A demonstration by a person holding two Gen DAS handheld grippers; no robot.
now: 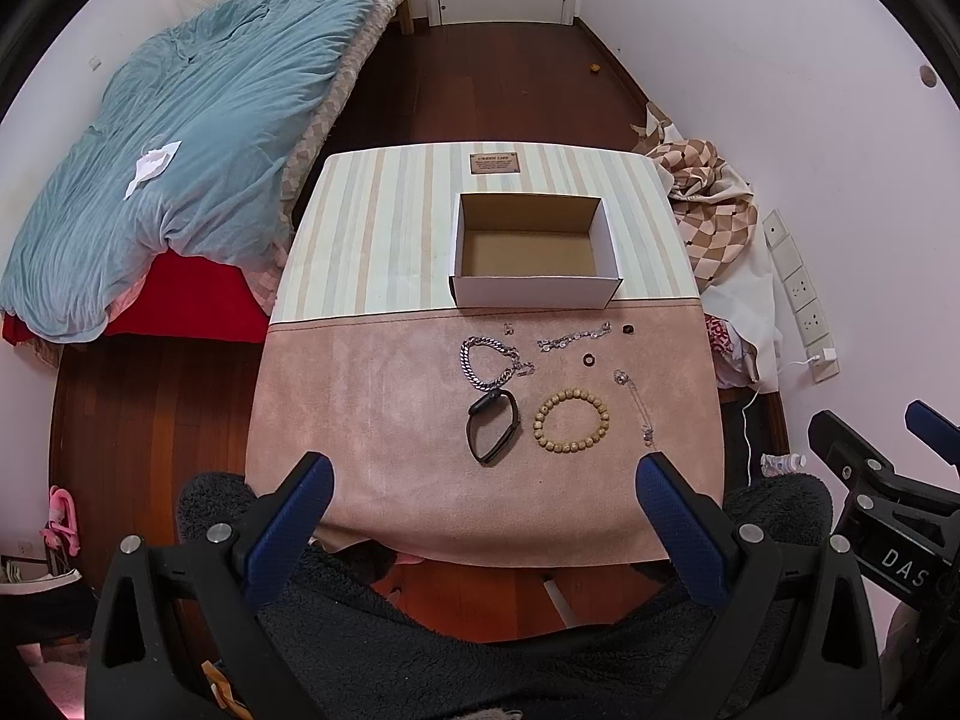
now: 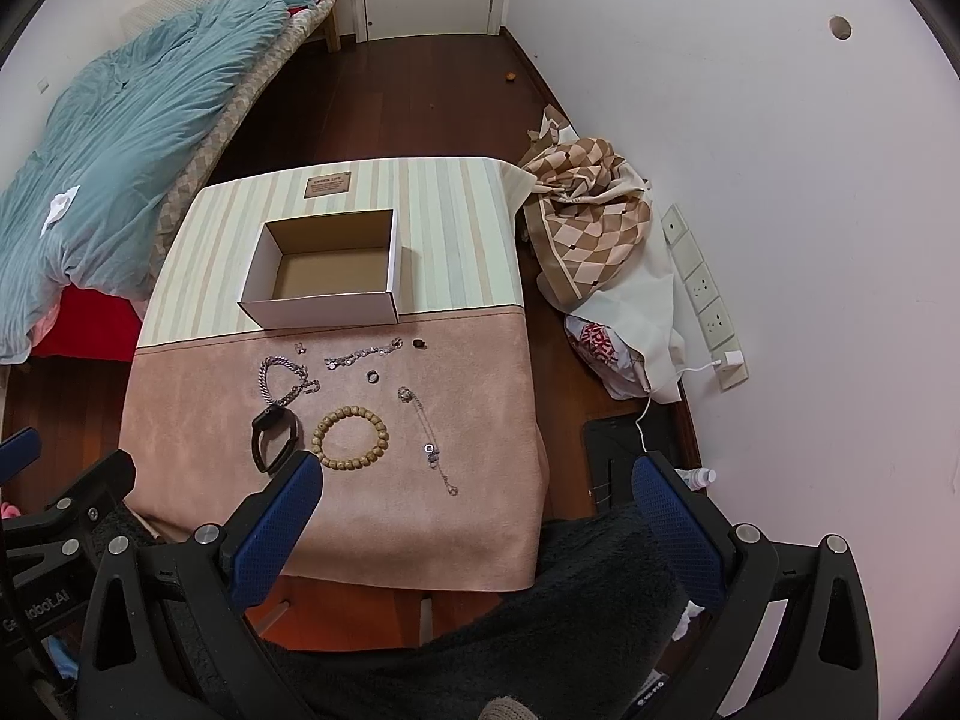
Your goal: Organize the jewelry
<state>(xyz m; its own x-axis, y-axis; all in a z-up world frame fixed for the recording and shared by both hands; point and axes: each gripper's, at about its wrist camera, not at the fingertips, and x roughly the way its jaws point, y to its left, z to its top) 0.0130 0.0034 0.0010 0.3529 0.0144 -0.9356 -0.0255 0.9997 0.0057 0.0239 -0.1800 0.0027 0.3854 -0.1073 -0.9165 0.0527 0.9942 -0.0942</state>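
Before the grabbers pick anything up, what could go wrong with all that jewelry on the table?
Maybe three things. The chunky silver chain touches the black watch band, so lifting one could drag the other. The thin necklace lies flat and stretched out toward the table's near edge, so wide pads may slip off it or nudge it over. The two tiny rings near the white box could roll or get knocked away.

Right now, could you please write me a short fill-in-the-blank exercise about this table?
1. The cardboard box holds ____.
2. The bead bracelet lies to the ____ of the black watch.
3. Both the left gripper and the right gripper are ____.

Missing words: nothing; right; open
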